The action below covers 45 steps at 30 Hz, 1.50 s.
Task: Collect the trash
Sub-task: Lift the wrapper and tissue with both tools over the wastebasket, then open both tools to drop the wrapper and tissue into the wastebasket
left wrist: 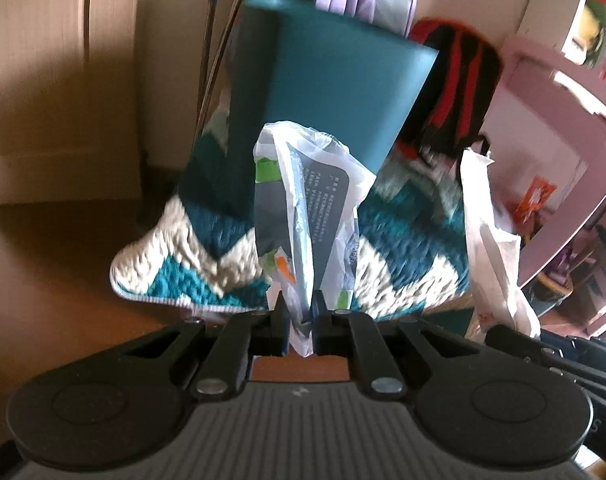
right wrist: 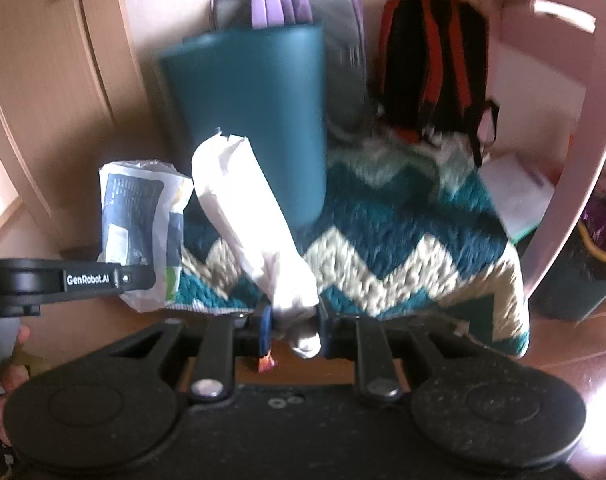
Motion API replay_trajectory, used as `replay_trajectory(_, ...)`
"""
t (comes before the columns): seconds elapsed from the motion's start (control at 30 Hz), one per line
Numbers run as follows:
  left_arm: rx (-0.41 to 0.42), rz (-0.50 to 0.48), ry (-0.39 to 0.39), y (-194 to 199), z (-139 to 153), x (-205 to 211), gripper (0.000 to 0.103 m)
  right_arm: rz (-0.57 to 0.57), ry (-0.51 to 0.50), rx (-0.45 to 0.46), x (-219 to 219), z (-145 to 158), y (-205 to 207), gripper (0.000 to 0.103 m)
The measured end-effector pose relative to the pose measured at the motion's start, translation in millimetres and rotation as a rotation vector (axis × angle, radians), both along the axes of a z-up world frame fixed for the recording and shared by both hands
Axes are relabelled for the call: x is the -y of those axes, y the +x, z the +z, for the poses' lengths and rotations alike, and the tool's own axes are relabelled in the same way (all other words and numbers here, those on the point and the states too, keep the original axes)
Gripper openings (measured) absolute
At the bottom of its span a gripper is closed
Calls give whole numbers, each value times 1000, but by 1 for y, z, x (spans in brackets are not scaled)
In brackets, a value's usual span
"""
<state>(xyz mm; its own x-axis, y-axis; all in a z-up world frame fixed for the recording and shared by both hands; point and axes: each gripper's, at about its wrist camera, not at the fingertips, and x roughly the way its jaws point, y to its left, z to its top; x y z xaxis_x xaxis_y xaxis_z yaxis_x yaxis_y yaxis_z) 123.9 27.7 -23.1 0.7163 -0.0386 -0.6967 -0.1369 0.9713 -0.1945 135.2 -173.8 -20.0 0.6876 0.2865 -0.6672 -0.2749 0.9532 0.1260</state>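
Left gripper (left wrist: 301,320): I'm pinching the printed plastic wrapper (left wrist: 311,204) in its jaws.
Right gripper (right wrist: 293,324): jaws are clamping the white paper bag (right wrist: 255,216).
Next: I'm aiming both over the teal bin (right wrist: 259,120), opening only above its mouth.

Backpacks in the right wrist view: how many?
2. A purple-and-grey backpack stands against the wall behind the teal bin; a black-and-orange backpack stands to its right, behind the zigzag rug. The bin may hide more.
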Motion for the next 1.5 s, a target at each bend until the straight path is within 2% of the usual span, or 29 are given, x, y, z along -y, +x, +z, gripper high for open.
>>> replay_trajectory(0.47,283,-57,42,9,124,8,10,-6,69,249,2,109,1,21)
replay_trajectory(0.57,312,-67,35,20,145,7,10,-4,83,285,-2,127,11,21)
replay_trajectory(0.77,356,-55,77,53,172,6,10,-4,106,337,-10,158,40,21)
replay_trajectory(0.93,347,-45,97,91,178,-1,10,-1,123,345,-20,173,70,21)
replay_trajectory(1.07,310,-36,102,126,172,-11,10,0,118,315,-33,171,105,21)
replay_trajectory(1.33,188,-14,125,195,146,-31,10,9,82,198,-65,148,180,21)
replay_trajectory(1.5,125,-17,140,226,126,-33,10,5,48,144,-80,129,213,22)
